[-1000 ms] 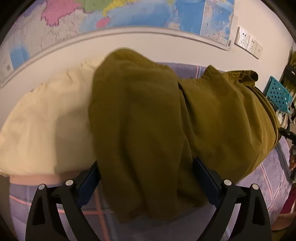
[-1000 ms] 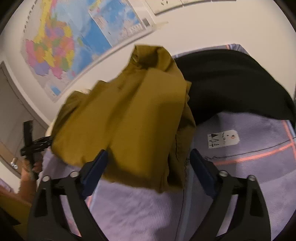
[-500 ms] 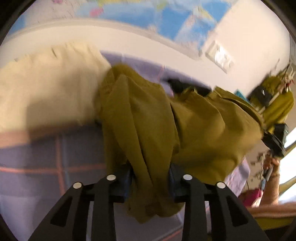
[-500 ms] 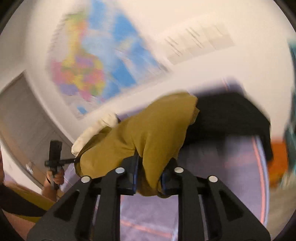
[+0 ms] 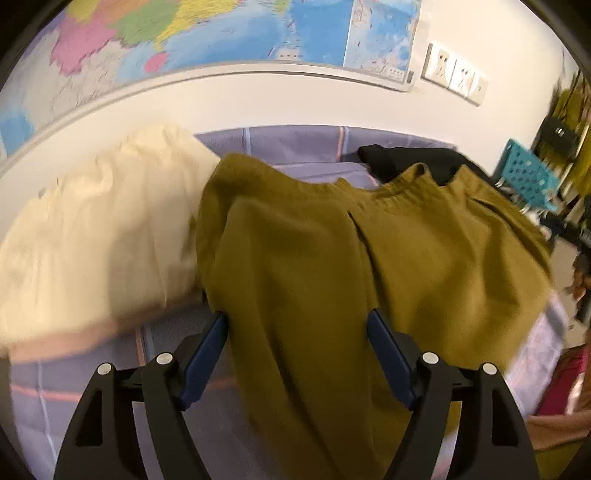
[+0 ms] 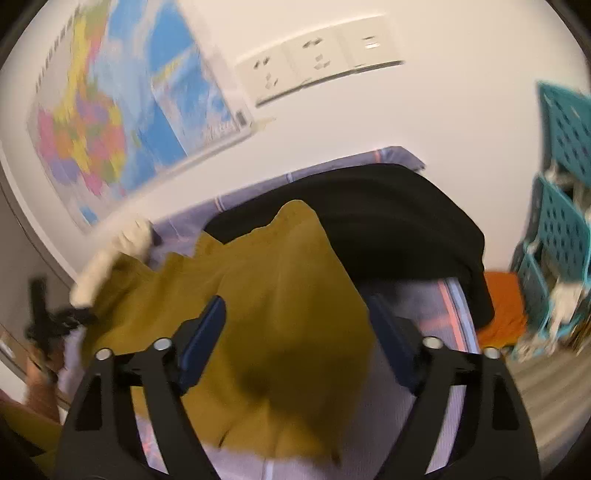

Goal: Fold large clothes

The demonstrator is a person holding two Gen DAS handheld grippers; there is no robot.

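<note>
An olive-green garment (image 5: 332, 280) lies bunched on a lilac checked sheet (image 5: 295, 144). It also shows in the right wrist view (image 6: 258, 314). My left gripper (image 5: 297, 339) is open, its blue-padded jaws wide on either side of a fold of the olive cloth. My right gripper (image 6: 295, 328) is open too, jaws spread around the other end of the garment. The cloth drapes between the fingers in both views and hides the sheet below.
A cream garment (image 5: 96, 229) lies left of the olive one. A black garment (image 6: 388, 221) lies behind it by the wall. A map (image 5: 221, 33) and wall sockets (image 6: 314, 62) hang above. Teal crates (image 6: 561, 192) stand at right.
Half a second ago both grippers were shut on the olive garment; now both have opened and let it go. The garment has dropped onto the sheet.
</note>
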